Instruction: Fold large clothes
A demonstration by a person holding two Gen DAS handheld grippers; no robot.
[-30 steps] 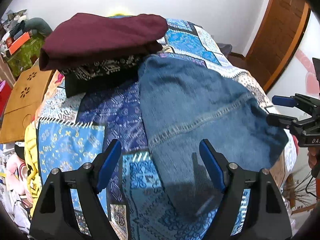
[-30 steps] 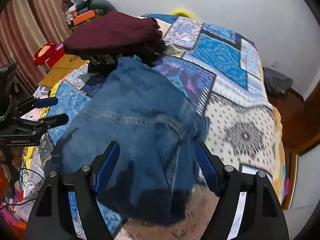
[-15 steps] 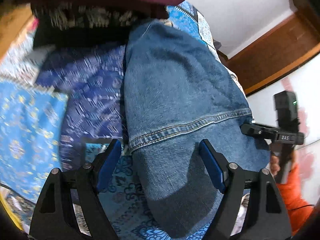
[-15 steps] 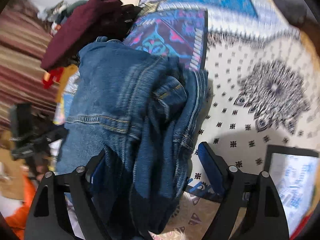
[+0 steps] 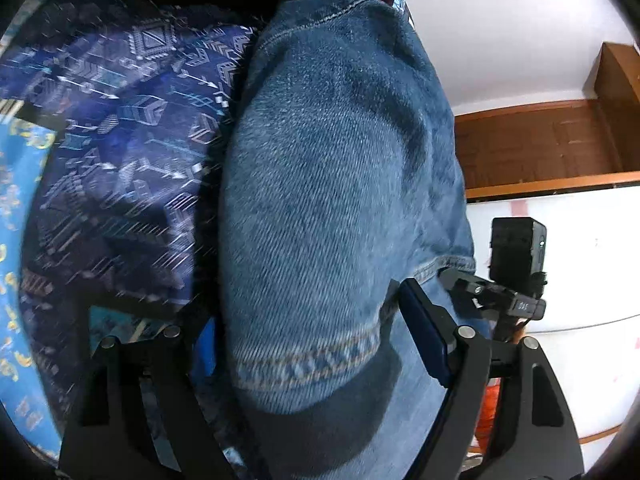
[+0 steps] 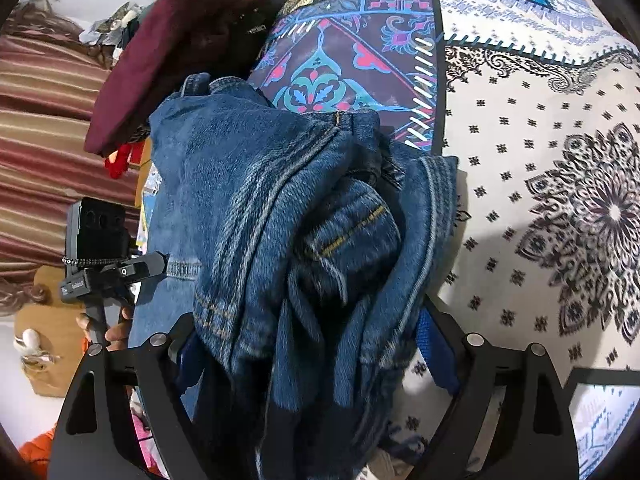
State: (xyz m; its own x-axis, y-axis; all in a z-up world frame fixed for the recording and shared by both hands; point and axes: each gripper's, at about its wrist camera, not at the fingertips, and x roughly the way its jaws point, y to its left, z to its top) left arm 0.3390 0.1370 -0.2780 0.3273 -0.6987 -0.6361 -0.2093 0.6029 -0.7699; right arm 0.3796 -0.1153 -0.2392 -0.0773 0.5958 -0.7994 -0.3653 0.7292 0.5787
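Note:
Folded blue jeans [image 5: 320, 180] lie on a patchwork bedspread [image 5: 120, 140]. My left gripper [image 5: 308, 308] is open and straddles the stitched hem end. The denim fills the gap between its blue pads, and the left finger is partly hidden behind the cloth. In the right wrist view the bunched waistband end of the jeans [image 6: 248, 184] sits between the fingers of my right gripper [image 6: 308, 328]. Its jaws are opening and I see no pad pressing on the cloth. Each gripper shows in the other's view at the jeans' far side.
Dark red and black folded garments [image 6: 168, 48] are stacked past the jeans. A striped curtain [image 6: 40, 120] and clutter stand left of the bed. The white patterned part of the bedspread [image 6: 540, 140] lies to the right. A wooden door [image 5: 540, 140] stands behind. A hand [image 6: 116, 332] grips the left tool.
Both grippers came down onto the jeans and rolled. The denim, earlier ahead of them, now fills the space between each pair of fingers. The right fingers spread wider.

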